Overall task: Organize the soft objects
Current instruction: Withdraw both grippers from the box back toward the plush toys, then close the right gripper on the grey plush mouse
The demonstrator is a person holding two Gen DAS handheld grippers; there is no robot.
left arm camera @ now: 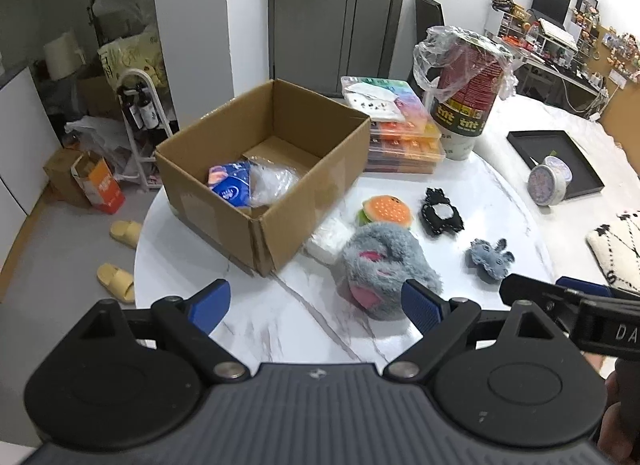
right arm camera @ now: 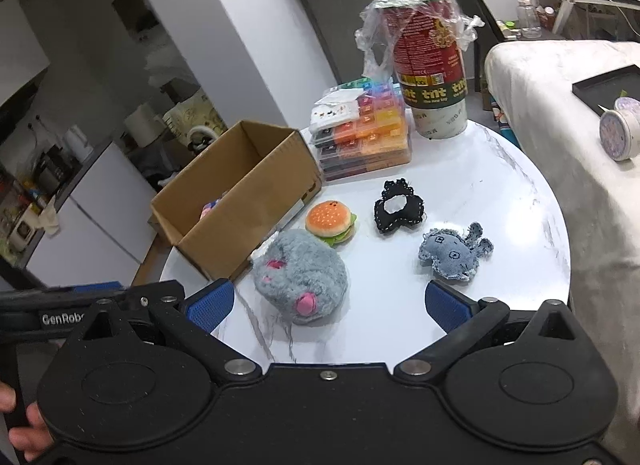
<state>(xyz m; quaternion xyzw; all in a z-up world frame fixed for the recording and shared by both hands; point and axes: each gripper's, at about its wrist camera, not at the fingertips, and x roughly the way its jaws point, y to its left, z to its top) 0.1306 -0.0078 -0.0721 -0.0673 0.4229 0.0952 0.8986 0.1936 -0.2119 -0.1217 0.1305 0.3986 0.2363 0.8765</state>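
Open cardboard box (left arm camera: 264, 169) on the white marbled surface (left arm camera: 304, 329), serving as landmark and, by judgement, the collecting bin: a blue tissue pack (left arm camera: 230, 185) and clear plastic wrap (left arm camera: 272, 181) already lie inside it. Soft items still outside, all to the box's right: white tissue pack (left arm camera: 330, 241) touching the box wall; grey plush (right arm camera: 300, 281) just beside the box's near corner, lying on its side with pink patches showing; burger plush (right arm camera: 331, 221) just behind it, near the box wall; black fabric toy (right arm camera: 399, 207) further right; denim toy (right arm camera: 454, 251) furthest from the box. Behind the box: stacked colour-sorted cases (left arm camera: 404, 137) and a red can (left arm camera: 466, 93) under a plastic bag, not soft goods. Left tool (left arm camera: 316, 305): jaws spread wide, empty, near the grey plush. Right tool (right arm camera: 328, 307): jaws spread, empty, the grey plush just ahead of its left finger. Both appear poised for a first pick, likely the grey plush as the nearest and bulkiest.
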